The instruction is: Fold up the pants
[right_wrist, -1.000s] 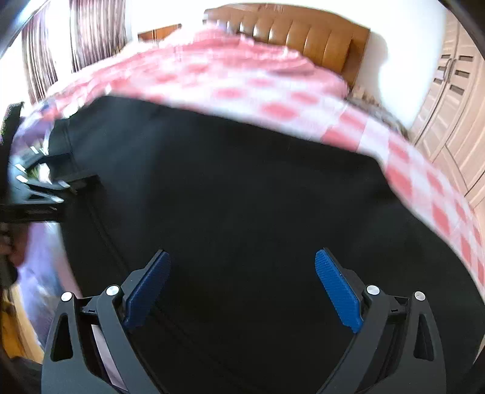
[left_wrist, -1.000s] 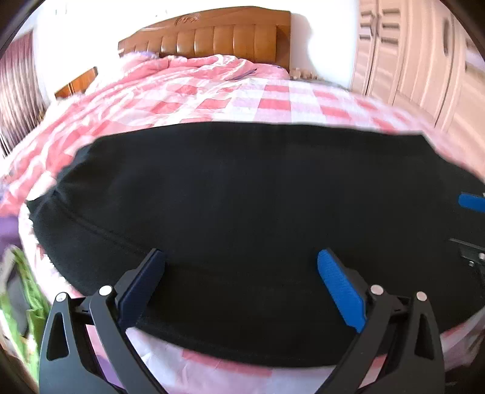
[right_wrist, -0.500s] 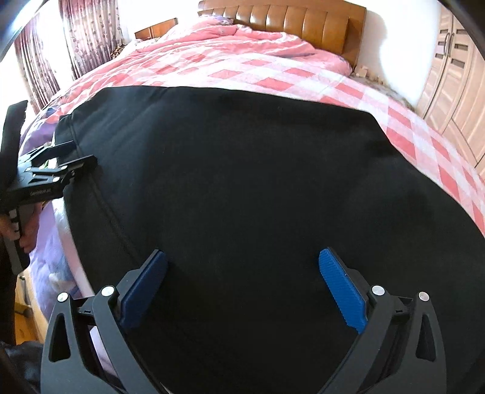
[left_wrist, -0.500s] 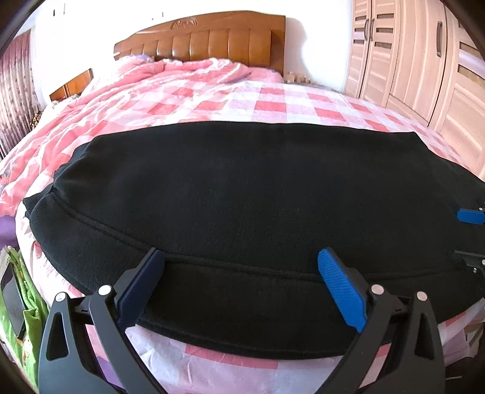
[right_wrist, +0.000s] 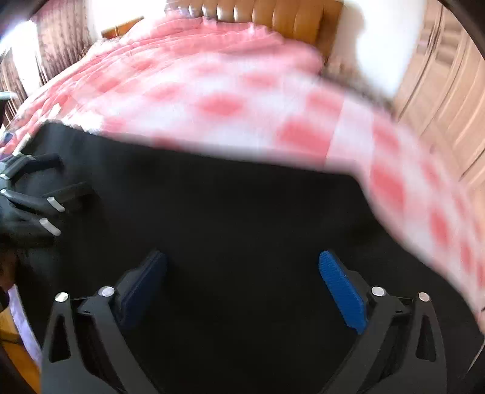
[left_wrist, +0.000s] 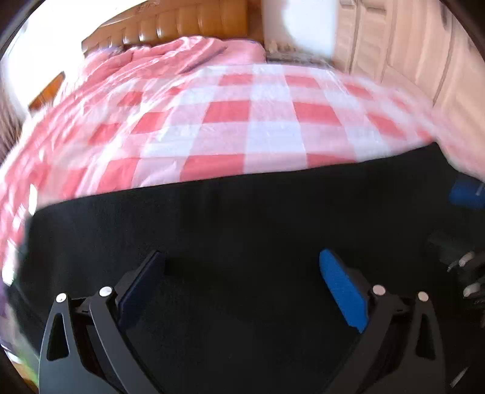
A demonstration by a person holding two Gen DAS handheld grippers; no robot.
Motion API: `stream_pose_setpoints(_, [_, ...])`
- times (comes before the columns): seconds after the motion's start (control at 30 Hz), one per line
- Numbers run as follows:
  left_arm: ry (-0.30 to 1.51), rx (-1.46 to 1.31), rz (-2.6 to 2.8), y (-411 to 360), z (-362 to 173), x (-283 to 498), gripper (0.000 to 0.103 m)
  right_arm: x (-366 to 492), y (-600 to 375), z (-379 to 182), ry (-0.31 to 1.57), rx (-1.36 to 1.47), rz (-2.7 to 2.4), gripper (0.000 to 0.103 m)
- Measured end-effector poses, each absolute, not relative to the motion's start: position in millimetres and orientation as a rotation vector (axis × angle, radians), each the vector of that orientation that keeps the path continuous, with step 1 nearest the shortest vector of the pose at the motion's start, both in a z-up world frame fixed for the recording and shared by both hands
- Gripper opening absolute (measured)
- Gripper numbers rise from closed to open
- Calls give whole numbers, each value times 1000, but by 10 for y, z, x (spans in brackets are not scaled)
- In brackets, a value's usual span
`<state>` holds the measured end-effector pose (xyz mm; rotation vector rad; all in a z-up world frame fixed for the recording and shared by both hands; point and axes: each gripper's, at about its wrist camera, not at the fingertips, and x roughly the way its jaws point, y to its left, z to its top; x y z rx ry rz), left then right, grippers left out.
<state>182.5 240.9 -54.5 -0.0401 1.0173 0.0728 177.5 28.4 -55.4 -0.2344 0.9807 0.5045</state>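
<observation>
Black pants [left_wrist: 242, 218] lie spread flat across the near part of a bed, filling the lower half of both blurred views [right_wrist: 227, 218]. My left gripper [left_wrist: 242, 272] hovers open just over the black cloth, nothing between its blue pads. My right gripper [right_wrist: 242, 272] is likewise open above the pants. The right gripper's blue fingertip [left_wrist: 466, 194] shows at the right edge of the left wrist view. The left gripper [right_wrist: 39, 194] shows at the left edge of the right wrist view.
The bed carries a pink and white checked cover [left_wrist: 257, 121] that stretches back to a brown padded headboard [left_wrist: 194, 27]. Cream wardrobe doors [left_wrist: 409, 51] stand along the right side. Curtains [right_wrist: 57, 51] hang at the far left.
Both grippers have moved forward and lower over the pants. The near hem has dropped out of the left view, and more checked cover shows beyond the far edge. Both stay open.
</observation>
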Motion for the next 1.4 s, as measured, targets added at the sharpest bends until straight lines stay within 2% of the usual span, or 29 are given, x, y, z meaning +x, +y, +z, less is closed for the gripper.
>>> stream_pose_setpoints(0.17, [950, -19, 135, 2641, -453, 1574, 102, 1596, 17, -393, 947, -296, 458, 99])
stream_pose_setpoints(0.27, [907, -92, 198, 3061, -391, 1377, 102, 1674, -508, -386, 952, -287, 323, 99])
stream_pose_setpoints(0.4, [955, -157, 316, 3644, -561, 1244, 102, 1802, -1380, -545, 1042, -71, 229, 99])
stream_pose_setpoints(0.47, [920, -203, 261, 3770, -595, 1155, 102, 1778, -1472, -500, 1032, -40, 227, 99])
stream_pose_setpoints(0.53, [913, -163, 285, 3717, -560, 1144, 102, 1757, -1309, -467, 1034, -122, 150, 99])
stream_pose_setpoints(0.63, [863, -187, 318, 3604, -417, 1006, 101, 1614, -869, -277, 968, -97, 285, 99])
stream_pose_setpoints(0.77, [754, -226, 318, 3584, -201, 643, 101, 1403, 172, -83, 885, -223, 529, 99])
stream_pose_setpoints(0.97, [696, -505, 394, 4479, -160, -32, 101, 1023, 1637, -182, 823, -399, 822, 98])
stream_pose_setpoints(1.17, [685, -857, 234, 5224, -462, -250, 100, 901, 2174, -266, 819, -428, 903, 99])
stream_pose_setpoints(1.4, [640, -943, 150, 5301, -618, -140, 99, 914, 2264, -456, 885, -419, 882, 99])
